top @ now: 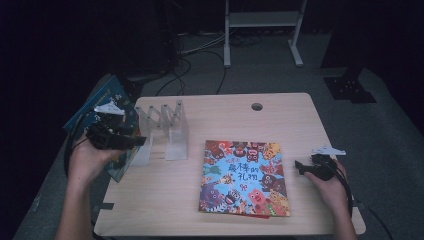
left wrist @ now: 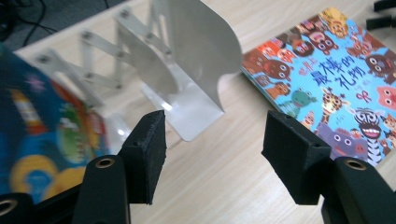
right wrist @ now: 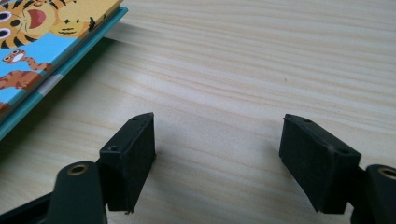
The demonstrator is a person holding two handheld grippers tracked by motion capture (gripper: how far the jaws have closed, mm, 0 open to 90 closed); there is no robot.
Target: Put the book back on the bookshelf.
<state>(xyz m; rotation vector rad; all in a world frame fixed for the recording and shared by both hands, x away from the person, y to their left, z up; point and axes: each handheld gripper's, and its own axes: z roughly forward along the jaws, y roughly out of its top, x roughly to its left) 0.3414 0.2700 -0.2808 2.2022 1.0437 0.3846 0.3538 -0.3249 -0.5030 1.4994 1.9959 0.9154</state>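
Left gripper (top: 141, 141) hovering released beside rack (top: 170, 127), book (top: 107, 107) leaning there; right gripper (top: 299, 166) waiting empty, jaws apart, near second book (top: 243, 177).

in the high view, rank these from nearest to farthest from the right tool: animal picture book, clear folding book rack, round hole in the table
1. animal picture book, flat just left of the right tool.
2. round hole, near the table's far edge.
3. clear folding book rack, far left, by the left hand.
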